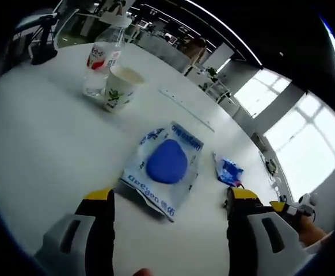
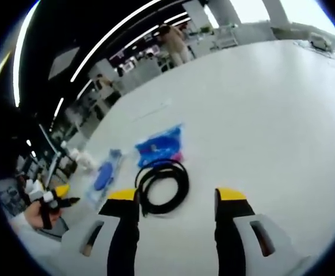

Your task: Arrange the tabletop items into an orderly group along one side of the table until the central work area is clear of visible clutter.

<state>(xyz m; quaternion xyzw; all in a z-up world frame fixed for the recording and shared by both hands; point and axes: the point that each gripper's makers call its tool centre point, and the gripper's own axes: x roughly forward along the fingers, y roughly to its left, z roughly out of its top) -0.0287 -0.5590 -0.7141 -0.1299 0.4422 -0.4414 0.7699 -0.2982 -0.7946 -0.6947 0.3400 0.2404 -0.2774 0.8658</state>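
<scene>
Packet [image 1: 166, 167] with blue pad lies loose, mid-table, ungrouped.
Left gripper [image 1: 170, 207] open, empty, packet at 12 o'clock; right gripper [image 2: 176, 204] open, empty, cable coil [image 2: 163, 187] at 11 o'clock.

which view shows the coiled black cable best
The right gripper view: the coiled black cable lies whole on the white table, just ahead of the open right tool. The left gripper view shows, at most, a dark sliver of it.

Black gripper [image 1: 170, 201] jaws, yellow-tipped, grey-housed
</scene>
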